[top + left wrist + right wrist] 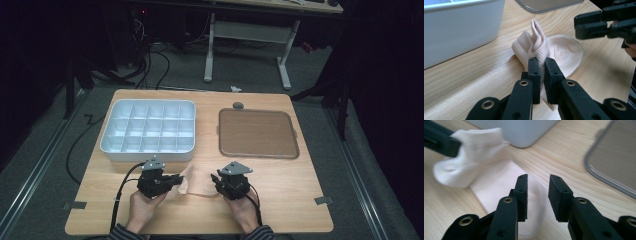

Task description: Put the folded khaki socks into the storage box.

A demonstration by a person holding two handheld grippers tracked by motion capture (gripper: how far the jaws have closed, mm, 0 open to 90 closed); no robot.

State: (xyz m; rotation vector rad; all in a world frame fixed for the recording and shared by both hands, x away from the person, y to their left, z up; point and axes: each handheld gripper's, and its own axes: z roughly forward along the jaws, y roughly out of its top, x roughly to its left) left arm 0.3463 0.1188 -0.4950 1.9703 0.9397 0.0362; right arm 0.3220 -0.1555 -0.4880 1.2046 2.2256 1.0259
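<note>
- High view: the sock point(196, 182), pale pink, lies at lower centre of the frame on the wooden table point(290, 185), between the left gripper point(172, 181) and the right gripper point(216, 181); its long axis runs left to right from one to the other; the compartment box point(148, 131) sits at upper left, the brown tray point(257, 133) at upper right.
- Left gripper view: the left gripper point(540, 72), at lower centre, is clenched on a bunched fold of the sock point(564, 53), which stands up above the pads; the rest spreads toward centre right, under the other gripper.
- Right gripper view: the right gripper point(537, 195) stands released, its jaws parted and nothing pinched; the sock point(477, 157) stretches from under them to upper left; the flat end probably lies just beneath the left pad, so this hand is the nearer to the free end.
</note>
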